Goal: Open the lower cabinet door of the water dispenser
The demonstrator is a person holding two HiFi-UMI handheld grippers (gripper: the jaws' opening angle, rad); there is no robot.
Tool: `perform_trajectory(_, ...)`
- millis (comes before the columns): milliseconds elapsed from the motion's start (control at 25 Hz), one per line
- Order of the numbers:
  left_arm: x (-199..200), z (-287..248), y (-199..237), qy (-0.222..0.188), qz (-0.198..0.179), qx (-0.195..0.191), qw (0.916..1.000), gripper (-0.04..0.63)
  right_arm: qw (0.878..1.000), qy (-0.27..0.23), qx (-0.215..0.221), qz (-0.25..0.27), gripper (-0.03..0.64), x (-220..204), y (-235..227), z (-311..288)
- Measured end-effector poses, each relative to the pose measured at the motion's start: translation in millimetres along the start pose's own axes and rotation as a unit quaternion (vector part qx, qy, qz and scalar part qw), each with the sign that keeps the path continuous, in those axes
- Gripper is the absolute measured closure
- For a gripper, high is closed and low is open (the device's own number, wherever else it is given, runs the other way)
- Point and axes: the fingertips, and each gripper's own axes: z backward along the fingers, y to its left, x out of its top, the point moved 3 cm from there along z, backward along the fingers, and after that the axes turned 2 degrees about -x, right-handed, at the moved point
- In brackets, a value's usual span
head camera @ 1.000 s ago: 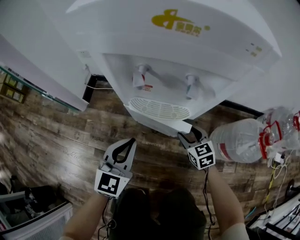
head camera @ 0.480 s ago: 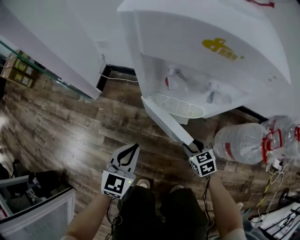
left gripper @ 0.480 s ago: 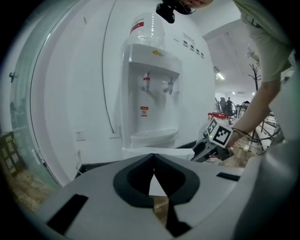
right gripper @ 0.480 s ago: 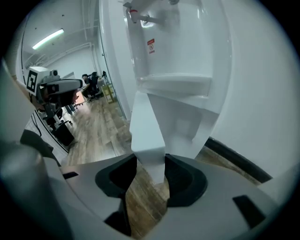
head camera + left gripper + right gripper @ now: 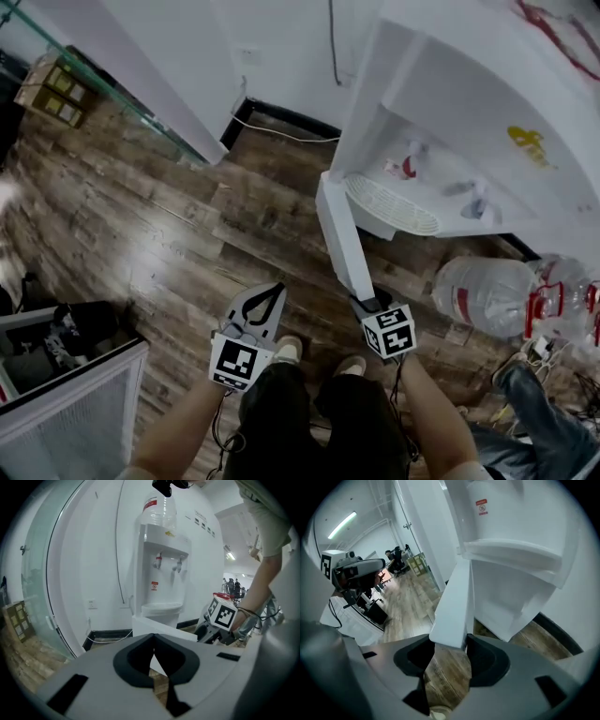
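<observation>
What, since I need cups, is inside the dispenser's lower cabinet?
Beside the open door only white surfaces show, no cups. Deeper parts are hidden; from above the drip tray covers the opening.

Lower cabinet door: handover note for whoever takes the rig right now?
Left gripper: shut, empty, hovering over the wood floor to the left of the door.
Right gripper: the free edge of the lower cabinet door sits between its pads, and its jaws are opening.
Water dispenser: upright by the wall, with the door swung well out from its front.
Done: the door is open.
Left: probably just finish releasing the door edge and draw the right gripper clear.
</observation>
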Motion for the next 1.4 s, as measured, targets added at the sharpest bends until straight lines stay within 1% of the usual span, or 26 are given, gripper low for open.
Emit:
perform_trajectory(120,-6.3,10.8,8.3,0.009,0.013,0.009,0.9998,0.591,1.000,0.016,0.013,-0.007,0.382,4.1,21.1,-10.1)
perform_trajectory(320,-17.6,27.0,24.5,0.022,0.024,0.024,0.9992,0.591,0.999,0.038,0.034,-0.003,0.363,16.9,59.4,-30.3)
perform_trajectory(560,-27.0,47.0,43.2,0.033,0.046,0.052,0.9971,0.591,0.997,0.049,0.066,0.012,0.344,43.8,106.1,-57.9)
perform_trajectory(760,-30.9,60.2,56.1,0.041,0.051,0.064,0.9958,0.591,0.993,0.055,0.103,0.022,0.331,66.8,133.7,-76.8)
perform_trajectory(1080,-28.9,66.4,66.0,0.046,0.051,0.075,0.9948,0.591,0.987,0.047,0.155,0.026,0.323,89.1,157.1,-92.9)
perform_trajectory(1200,-21.9,67.9,63.0,0.046,0.054,0.078,0.9944,0.589,0.988,0.048,0.147,0.017,0.314,91.4,151.9,-83.1)
perform_trajectory(1280,-13.6,68.6,57.8,0.047,0.050,0.076,0.9948,0.591,0.989,0.041,0.142,0.002,0.324,90.7,146.5,-66.6)
perform_trajectory(1400,7.9,69.2,49.2,0.042,0.047,0.072,0.9954,0.591,0.991,0.018,0.130,-0.015,0.366,94.3,135.3,-31.1)
